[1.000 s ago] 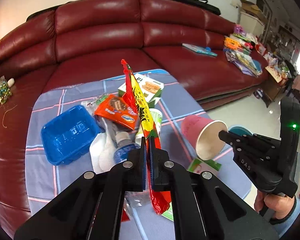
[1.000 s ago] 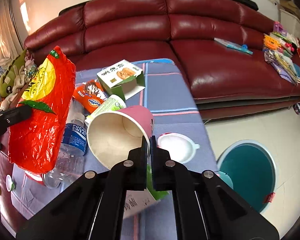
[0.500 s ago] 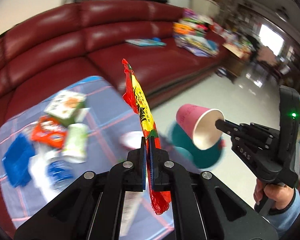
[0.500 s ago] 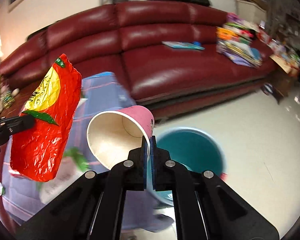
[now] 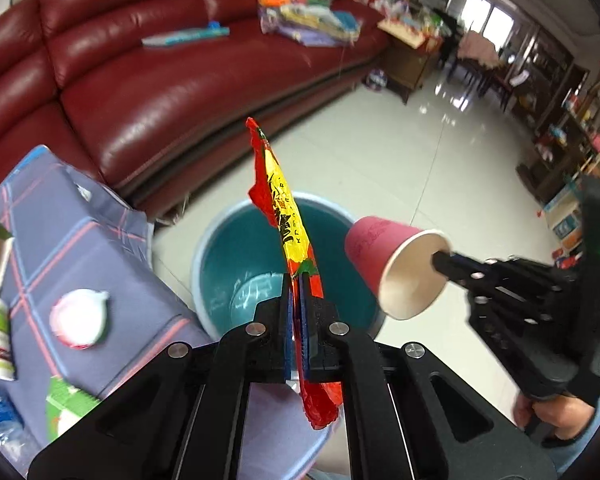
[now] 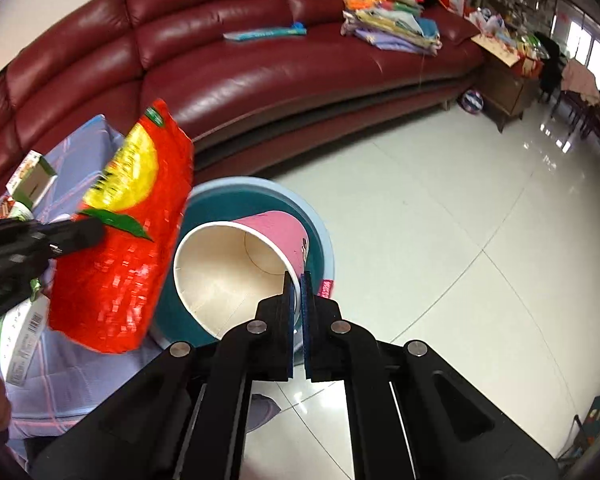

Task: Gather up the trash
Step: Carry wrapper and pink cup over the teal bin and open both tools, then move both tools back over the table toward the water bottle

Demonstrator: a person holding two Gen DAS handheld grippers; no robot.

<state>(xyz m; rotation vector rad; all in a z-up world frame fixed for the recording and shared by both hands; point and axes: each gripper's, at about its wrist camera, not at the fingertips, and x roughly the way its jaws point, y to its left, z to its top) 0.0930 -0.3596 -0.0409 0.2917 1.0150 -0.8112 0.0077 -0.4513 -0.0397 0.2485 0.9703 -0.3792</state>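
Left tool (image 5: 298, 280) clamps a crinkled red-and-yellow foil snack wrapper (image 5: 278, 196) while right tool (image 6: 298, 280) pinches a pink paper cup's (image 6: 240, 264) rim, both above a round teal plastic bin (image 5: 224, 256).

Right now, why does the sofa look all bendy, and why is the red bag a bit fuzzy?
In both views the fisheye lens curves the sofa near the edges. In the right wrist view the red bag is smeared by motion, while the pink cup stays fairly sharp. In the left wrist view window light glares off the shiny floor.
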